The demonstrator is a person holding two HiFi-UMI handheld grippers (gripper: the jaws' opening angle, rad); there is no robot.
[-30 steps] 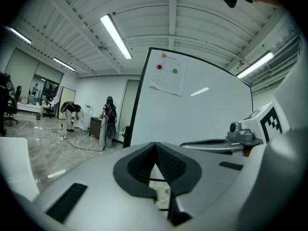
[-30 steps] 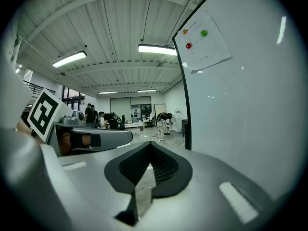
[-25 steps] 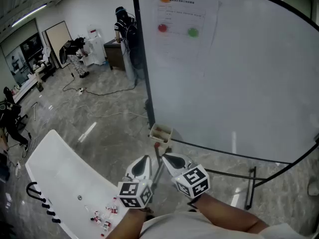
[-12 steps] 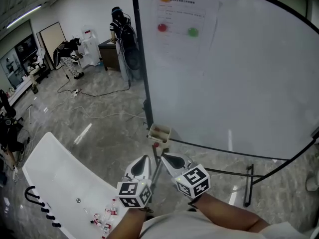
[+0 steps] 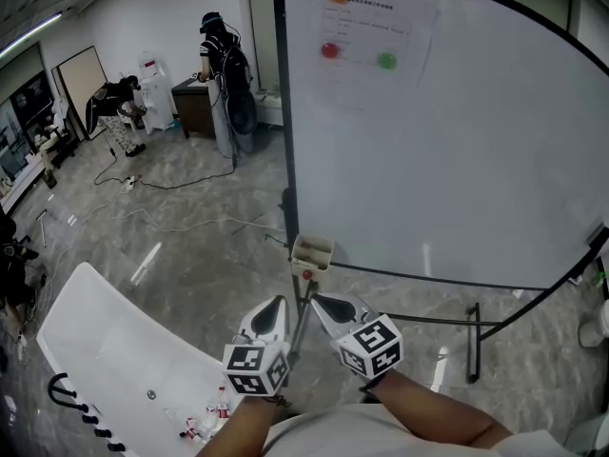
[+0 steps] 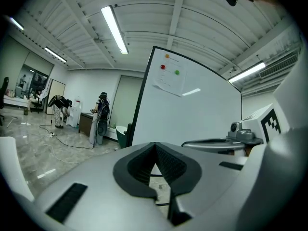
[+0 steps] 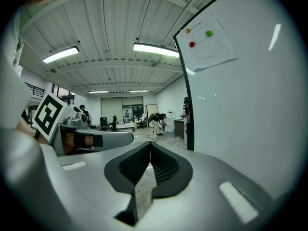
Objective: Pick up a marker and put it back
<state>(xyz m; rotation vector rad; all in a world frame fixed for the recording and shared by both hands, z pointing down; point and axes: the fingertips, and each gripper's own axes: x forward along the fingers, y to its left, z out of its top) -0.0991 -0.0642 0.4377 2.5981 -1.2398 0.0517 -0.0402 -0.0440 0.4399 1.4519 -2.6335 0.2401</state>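
Observation:
A small tan holder box (image 5: 311,251) hangs at the lower left corner of the whiteboard (image 5: 457,150). Just under it sits a small red thing (image 5: 306,275); I cannot tell if it is a marker. Both grippers are held low and close to my body, below that box and apart from it. My left gripper (image 5: 278,302) is shut with nothing in it, its pads meeting at the tip (image 6: 155,144). My right gripper (image 5: 315,298) is shut and empty too (image 7: 149,143). A thin dark rod (image 5: 299,324) runs down between them.
A sheet with orange, red and green magnets (image 5: 366,27) hangs on the board. The board's stand foot (image 5: 473,343) is at the right. A long white table (image 5: 105,341) with small bottles lies at lower left. Cables cross the floor; people (image 5: 217,55) stand at the back.
The view has swung a little, so the whiteboard and box sit further right in the picture. Both grippers keep their place and stay shut. The people at the back have moved.

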